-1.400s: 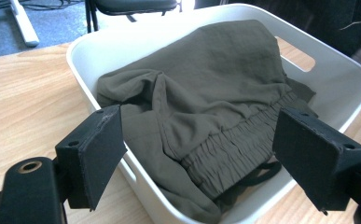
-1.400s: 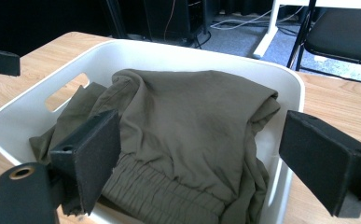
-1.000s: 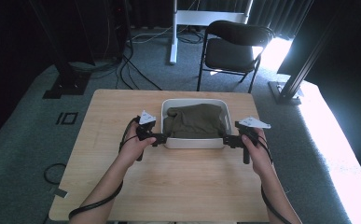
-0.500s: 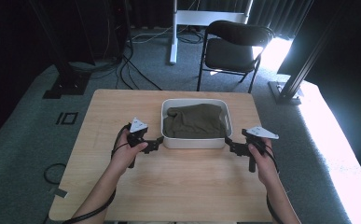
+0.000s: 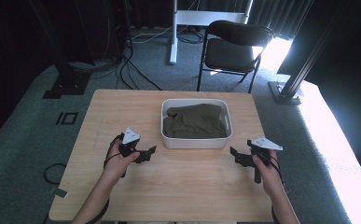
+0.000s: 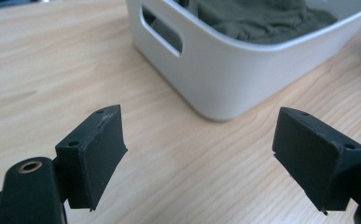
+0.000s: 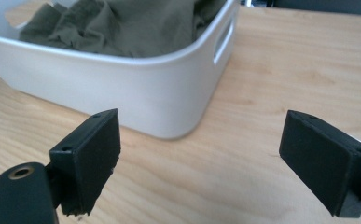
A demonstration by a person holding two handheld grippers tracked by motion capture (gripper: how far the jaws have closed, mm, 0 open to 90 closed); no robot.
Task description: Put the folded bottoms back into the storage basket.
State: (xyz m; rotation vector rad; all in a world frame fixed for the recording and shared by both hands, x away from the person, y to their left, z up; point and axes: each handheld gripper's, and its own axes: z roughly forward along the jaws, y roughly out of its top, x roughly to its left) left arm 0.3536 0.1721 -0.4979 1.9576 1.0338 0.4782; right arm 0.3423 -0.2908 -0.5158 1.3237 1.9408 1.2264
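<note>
Olive-green cloth (image 5: 194,122), crumpled and heaped in a white plastic bin (image 5: 196,142). Sits just above the middle of the high view, on a pale wooden table (image 5: 122,112). Fills the bin nearly wall to wall, with folds rising close to the rim but not spilling over.

Left gripper (image 5: 150,154) low over the table at lower left of the bin, near its front corner and not touching it. Jaws spread wide, with nothing between them but bare wood. Right gripper (image 5: 234,157) mirrored at lower right of the bin, likewise apart from it. Jaws also spread wide and empty. Both tools aimed inward, toward the bin's near corners. In each gripper view, the rounded white corner shows between and beyond the black pads, with a slot-shaped handle hole (image 6: 162,35) in the side wall and olive folds above the rim.

Step in hand, by the look of it: a pause beside the bin with nothing held and the cloth untouched, either just ahead of a reach or between two handlings.

Next move, as a judgement: lift both tools above the rim, bring them inward over the heap, then lower open jaws onto a raised fold and pinch. Calls for enough height to clear the near wall, and for a bite on cloth alone, not on the bin's edge. If moving the bin is the aim instead, calls for a jaw through each side slot, both sides gripped evenly so the load stays level.
</note>
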